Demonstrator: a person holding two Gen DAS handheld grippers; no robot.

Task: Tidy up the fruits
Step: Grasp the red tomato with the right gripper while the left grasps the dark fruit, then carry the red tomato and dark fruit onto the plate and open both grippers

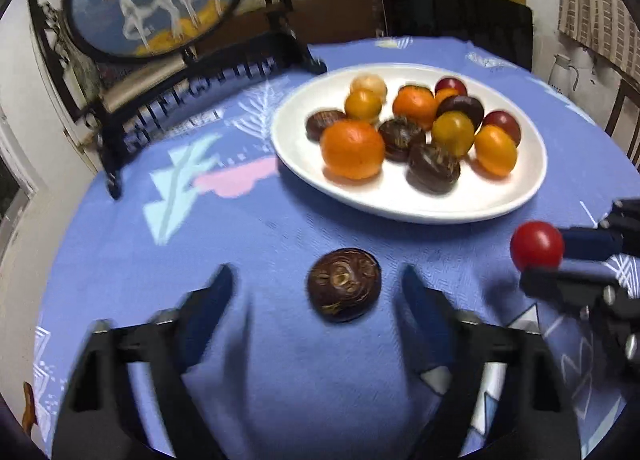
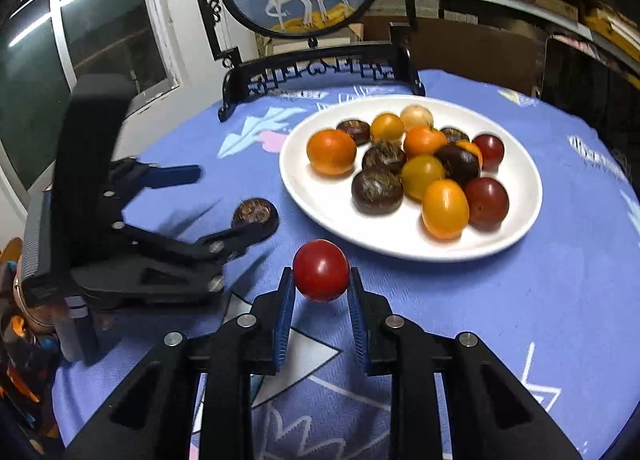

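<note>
I'm holding a red tomato point(image 2: 321, 270) clamped between my right gripper's point(image 2: 321, 280) fingers, just above the blue-clothed bench point(image 2: 520, 300), near the white plate point(image 2: 516, 236) of mixed fruit. My left gripper point(image 1: 318, 284) is hanging low with its fingers apart on either side of a dark water chestnut point(image 1: 344, 284) lying on the cloth, not touching it.

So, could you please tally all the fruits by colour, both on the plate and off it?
Bright red fruit: 1
Dark red fruit: 2
Yellow fruit: 3
Orange fruit: 3, one partly hidden
Dark brown fruit: 6, one mostly hidden
Pale fruit: 1
Total: 16
</note>
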